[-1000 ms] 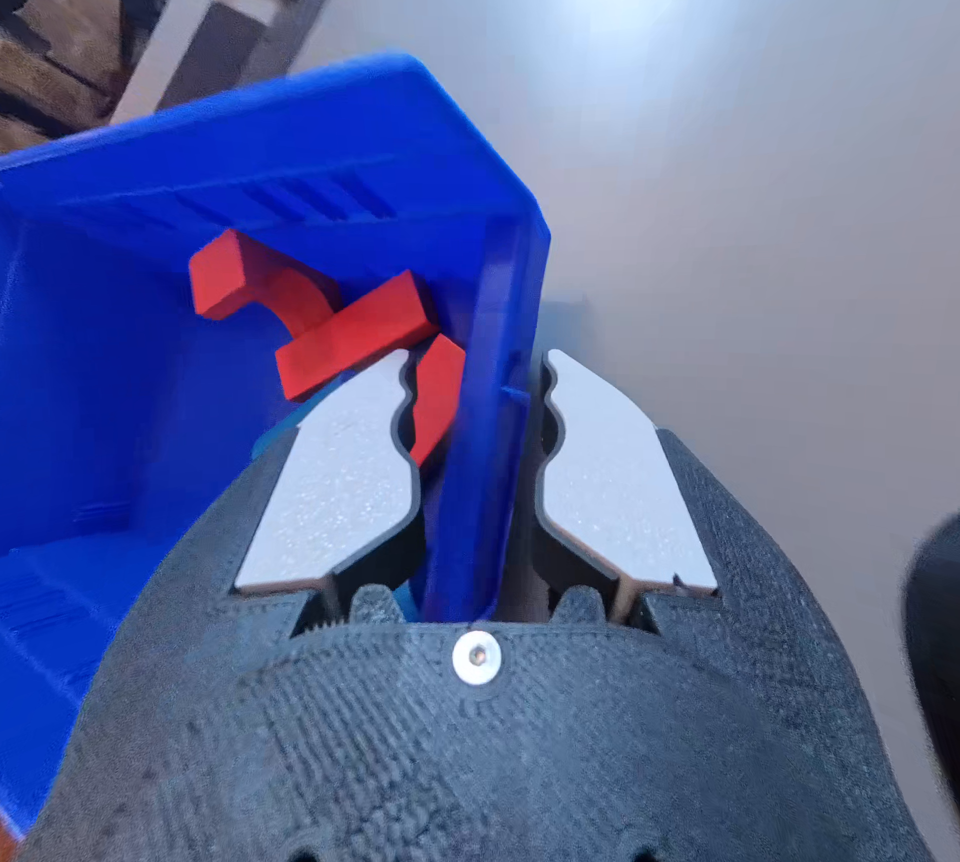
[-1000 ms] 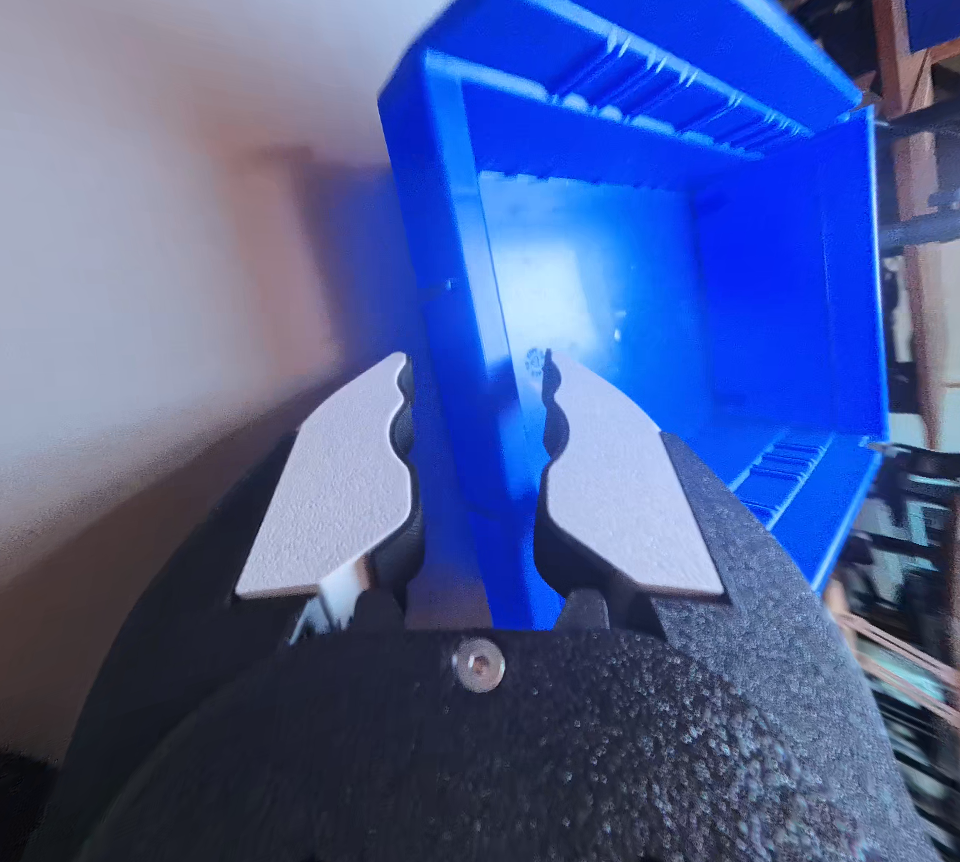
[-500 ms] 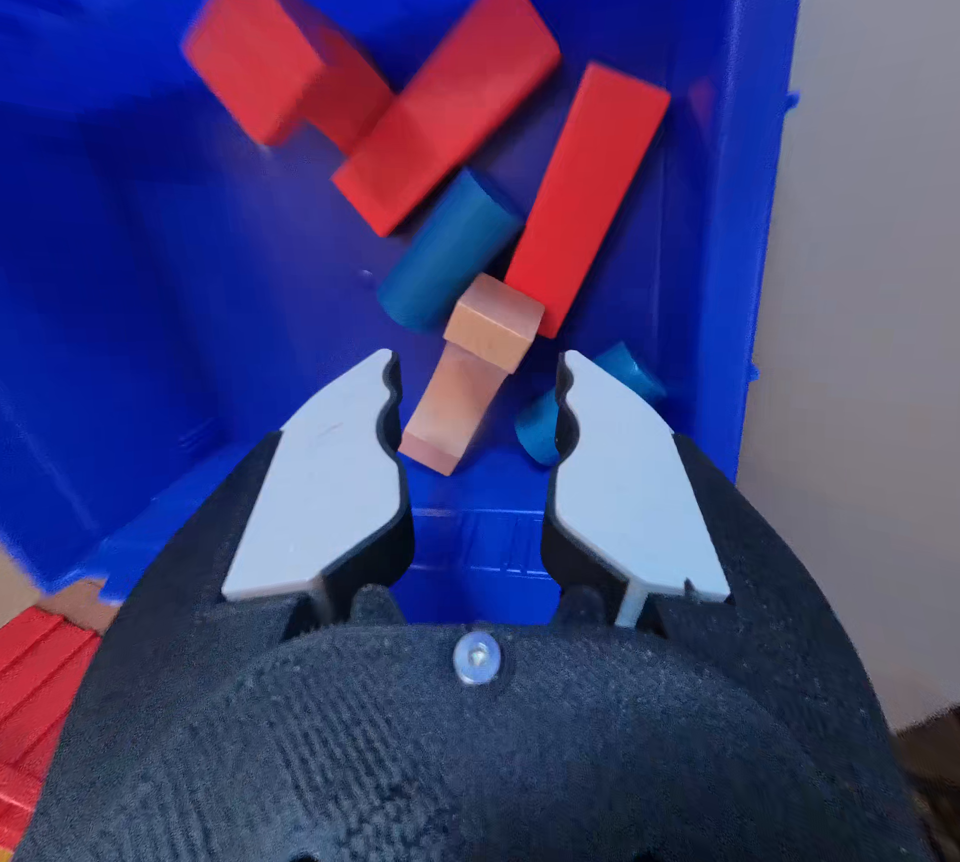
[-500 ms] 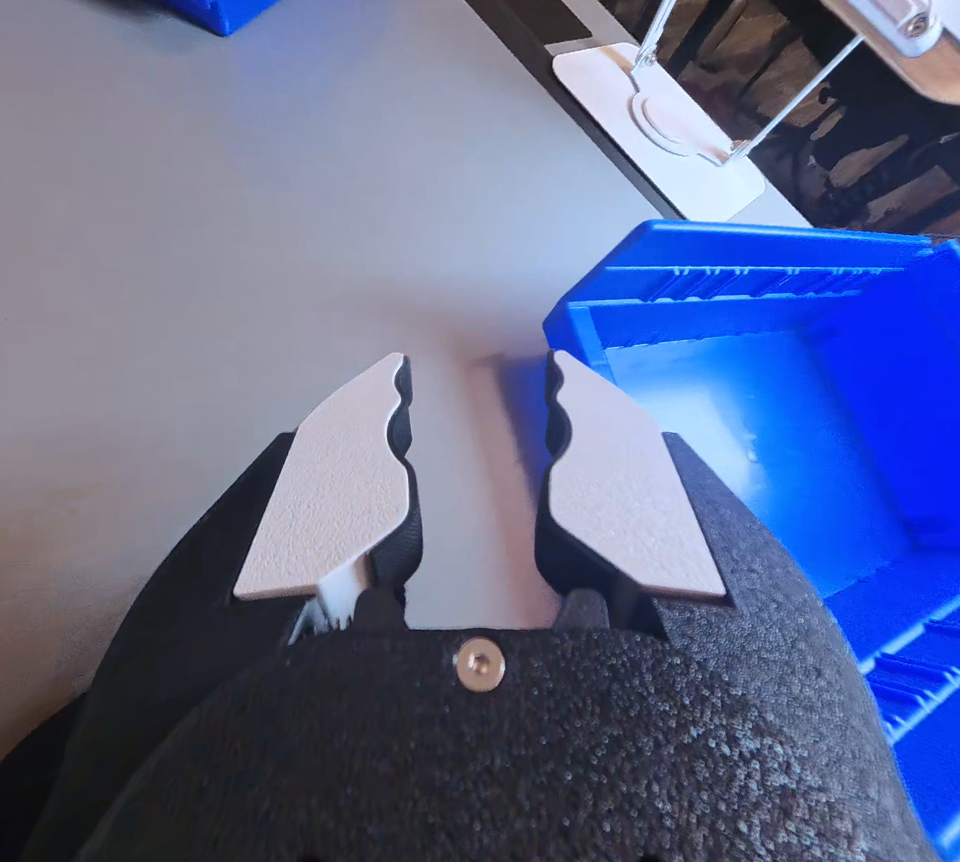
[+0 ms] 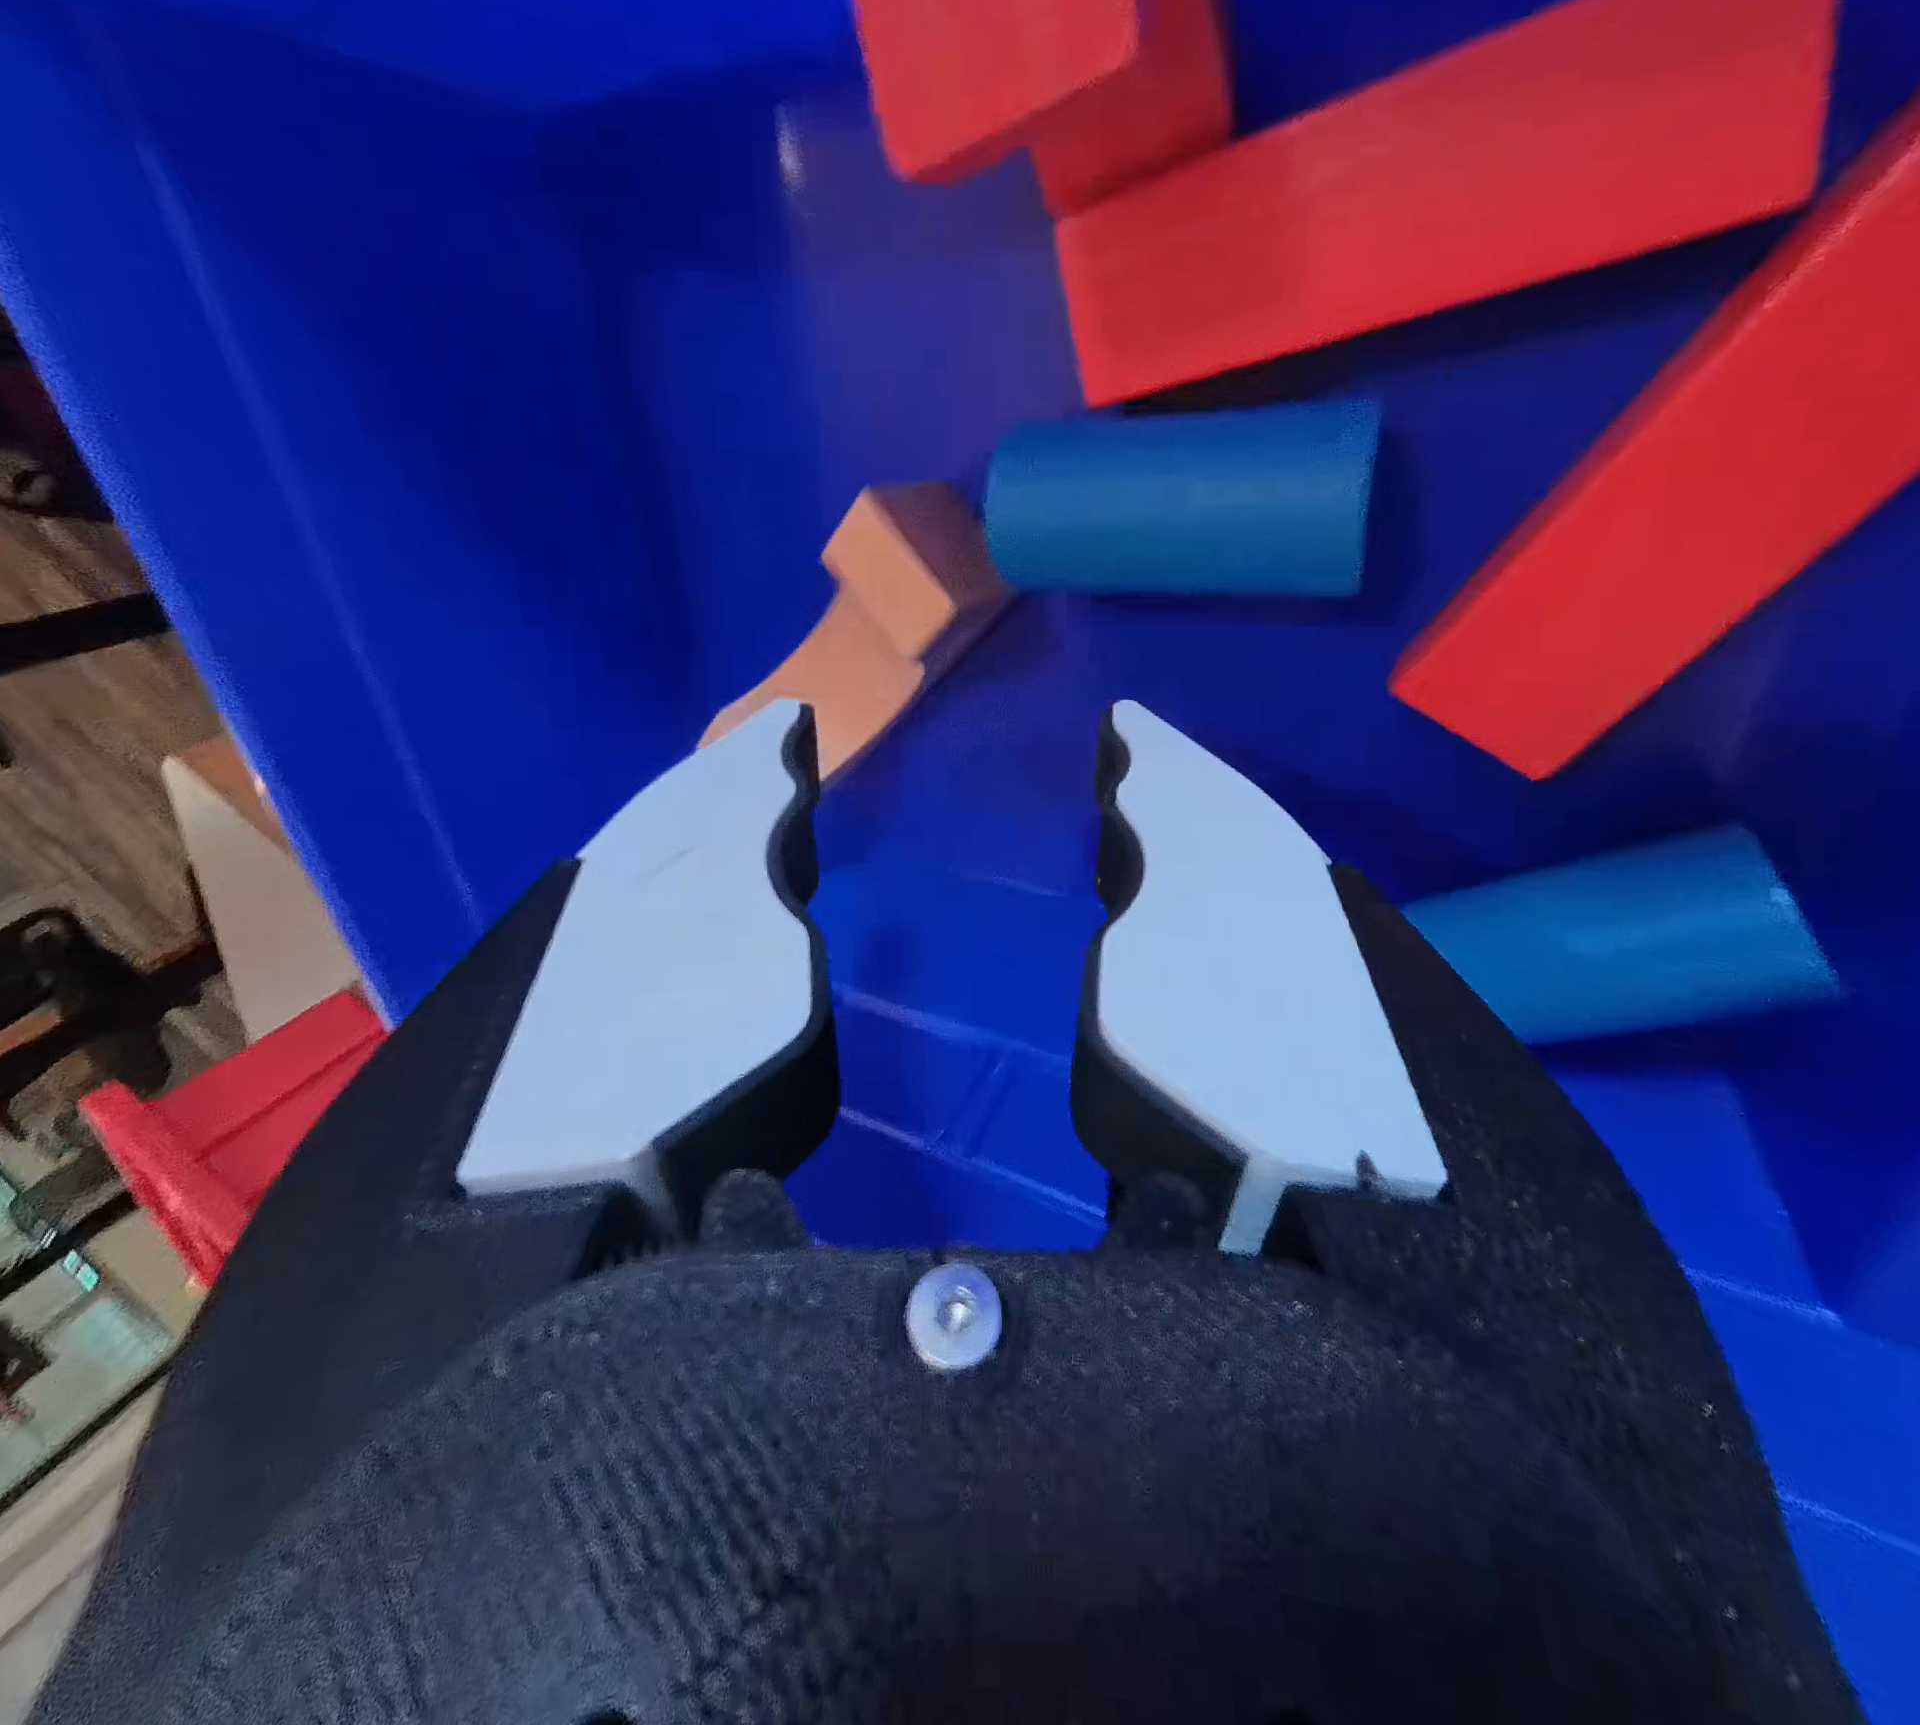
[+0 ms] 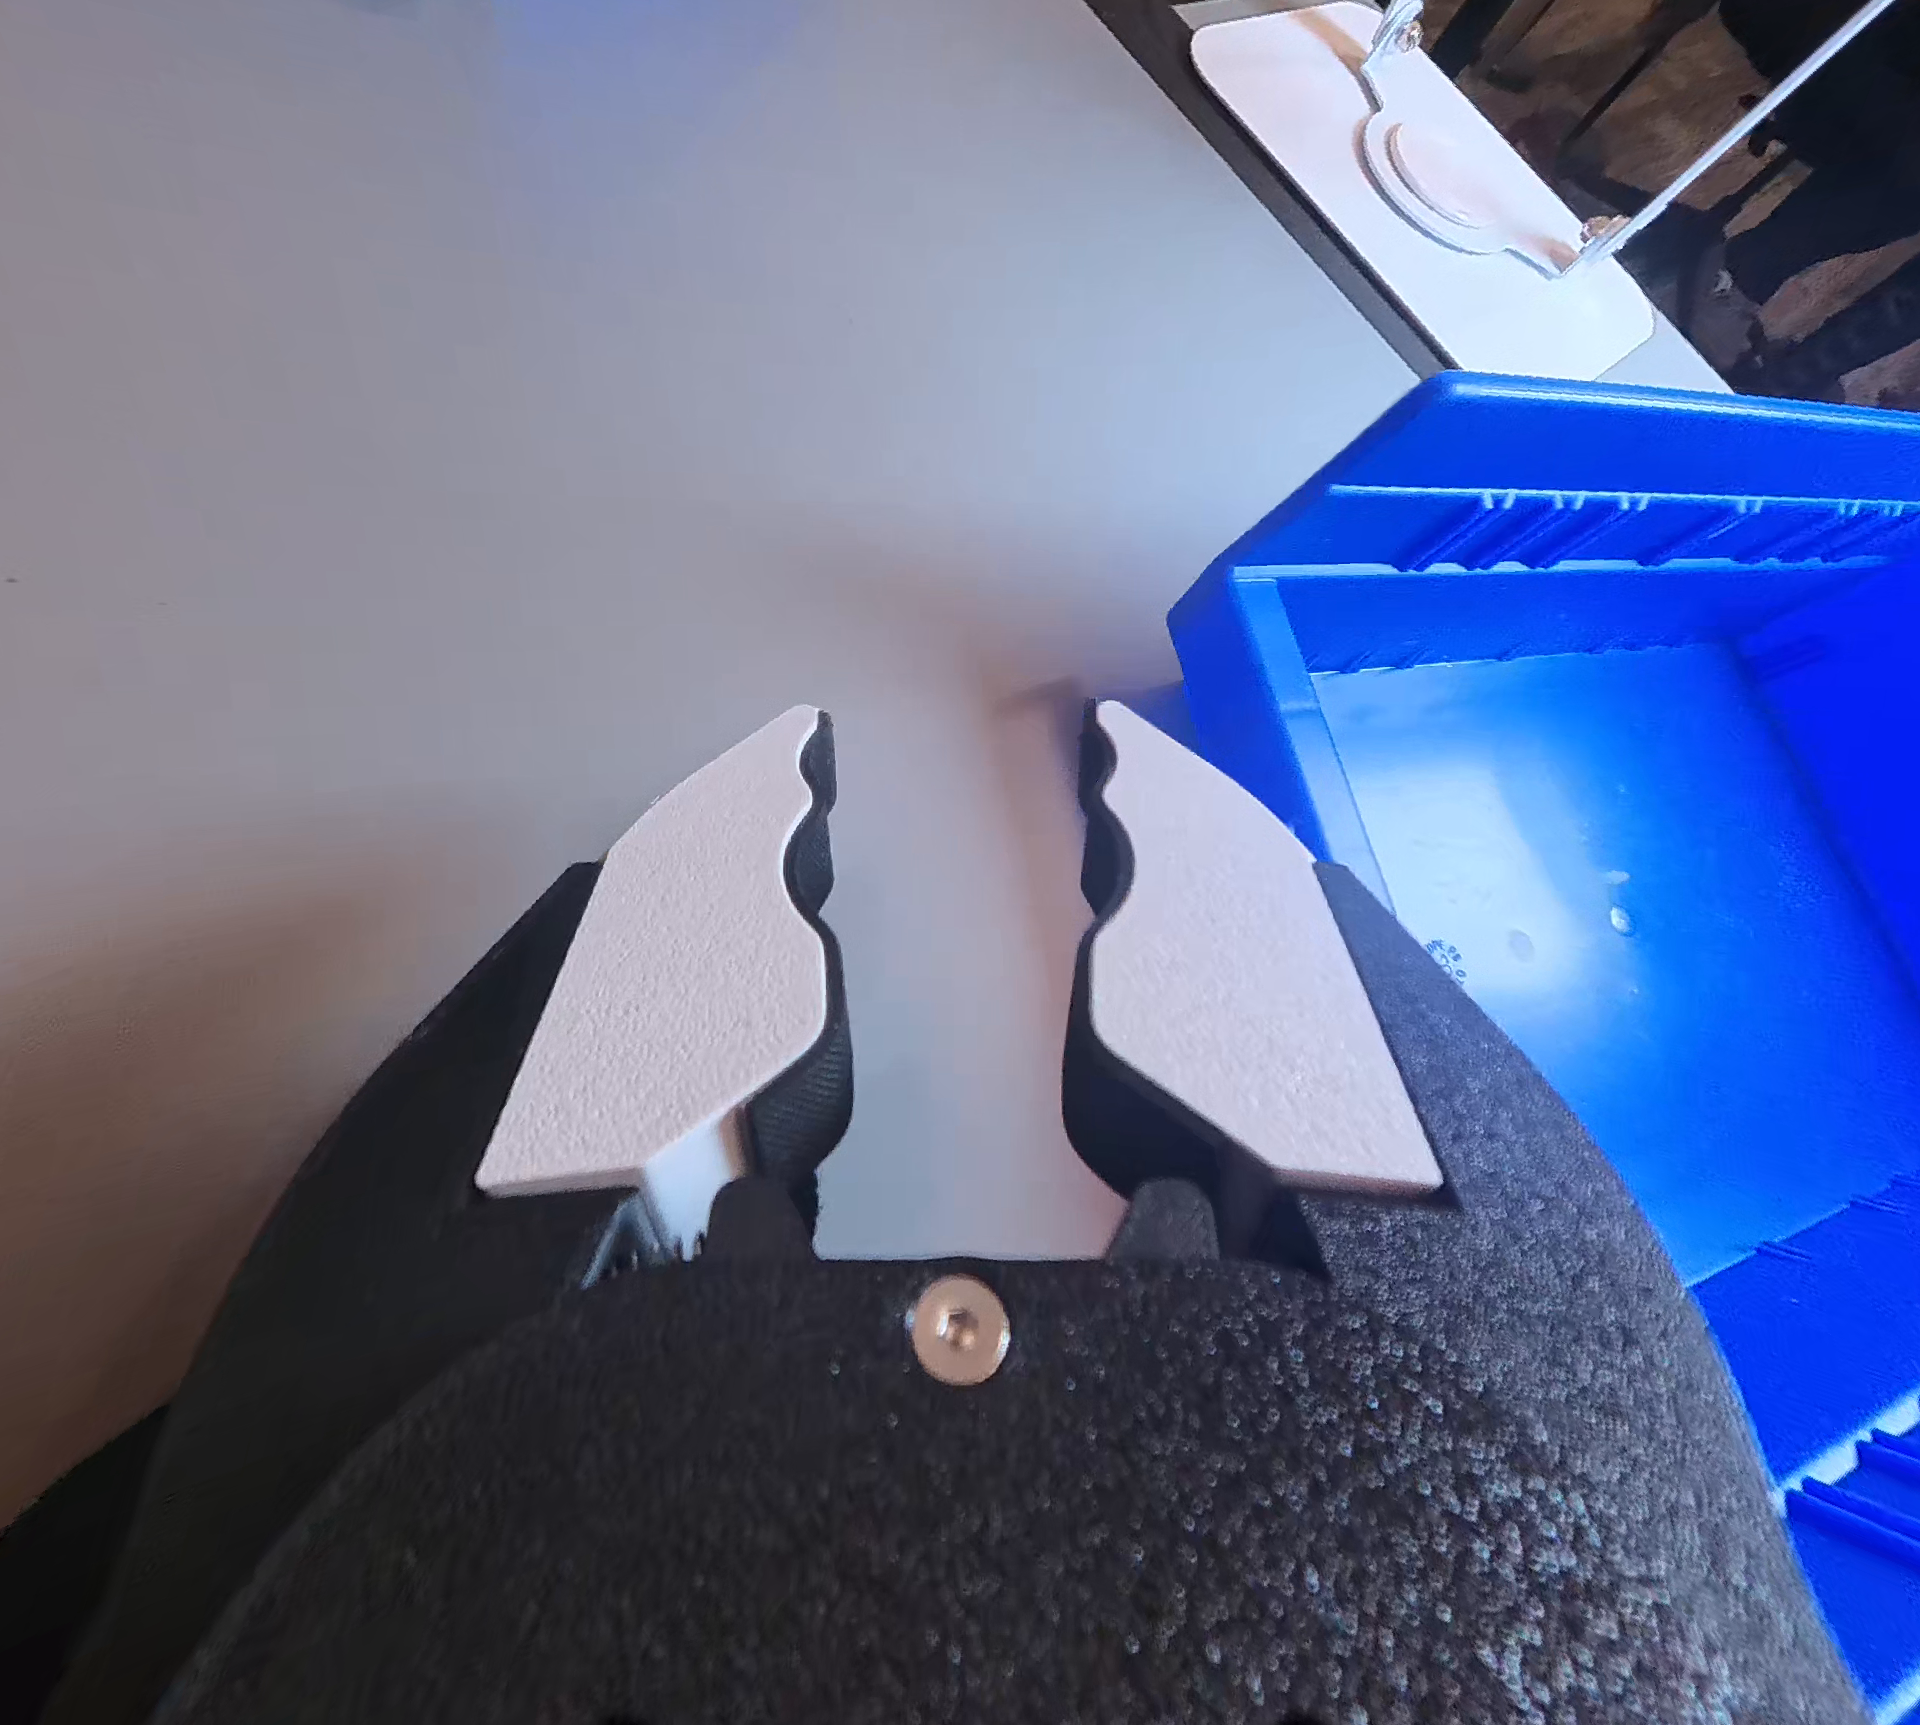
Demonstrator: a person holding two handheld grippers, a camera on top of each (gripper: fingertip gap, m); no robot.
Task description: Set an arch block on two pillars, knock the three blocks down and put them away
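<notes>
The left gripper (image 5: pixel 956 719) points into a blue bin (image 5: pixel 468 428), its fingers parted with nothing between them. Going left to right from its fingertips: an orange arch block (image 5: pixel 883 626) lies just beyond the left finger, a dark blue cylinder (image 5: pixel 1179 496) touches the arch, red blocks (image 5: pixel 1455 148) lie past it, and a second blue cylinder (image 5: pixel 1621 932) lies right of the right finger. No readable writing shows.

The right gripper (image 6: pixel 956 719) is open and empty over the grey table (image 6: pixel 520 428), with another blue bin (image 6: pixel 1558 740) to its right; faint moulded marks on that bin's floor are too small to read.

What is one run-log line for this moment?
left tongs: open, over blocks bin | right tongs: open, over table | orange arch: in bin
</notes>
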